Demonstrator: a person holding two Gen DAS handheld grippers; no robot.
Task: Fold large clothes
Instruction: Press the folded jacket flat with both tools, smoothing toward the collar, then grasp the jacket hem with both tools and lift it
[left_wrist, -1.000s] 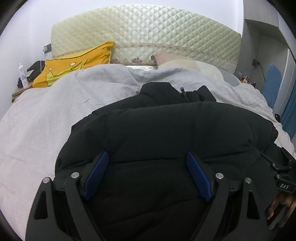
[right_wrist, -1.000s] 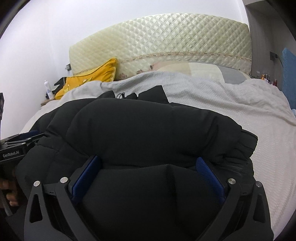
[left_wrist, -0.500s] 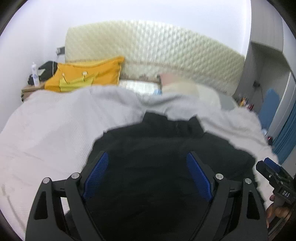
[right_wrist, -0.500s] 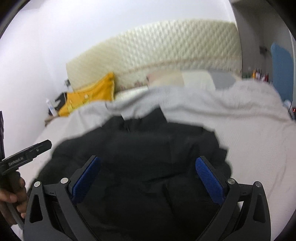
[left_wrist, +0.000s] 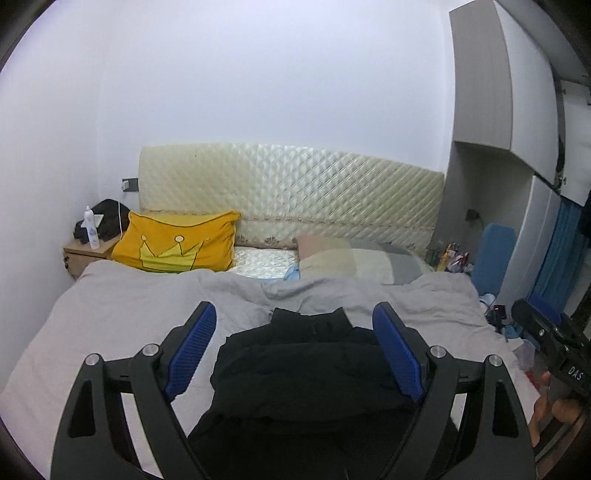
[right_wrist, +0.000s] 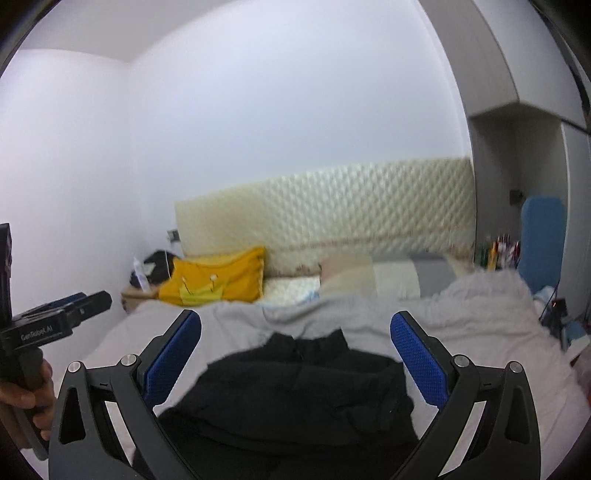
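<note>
Matt black padded jacket (left_wrist: 310, 373), glossy quilted headboard (left_wrist: 295, 192)

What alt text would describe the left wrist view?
A folded black jacket lies on a bed's grey blanket, framed by the open left hand-held gripper above it. Behind are a yellow pillow and a quilted cream headboard.

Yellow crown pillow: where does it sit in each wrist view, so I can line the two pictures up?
Left wrist: the yellow crown pillow is left of centre, against the headboard's left end.
Right wrist: the pillow is left of centre, blurred, beyond the left blue pad.
Shared landmark: the quilted cream headboard behind it.
</note>
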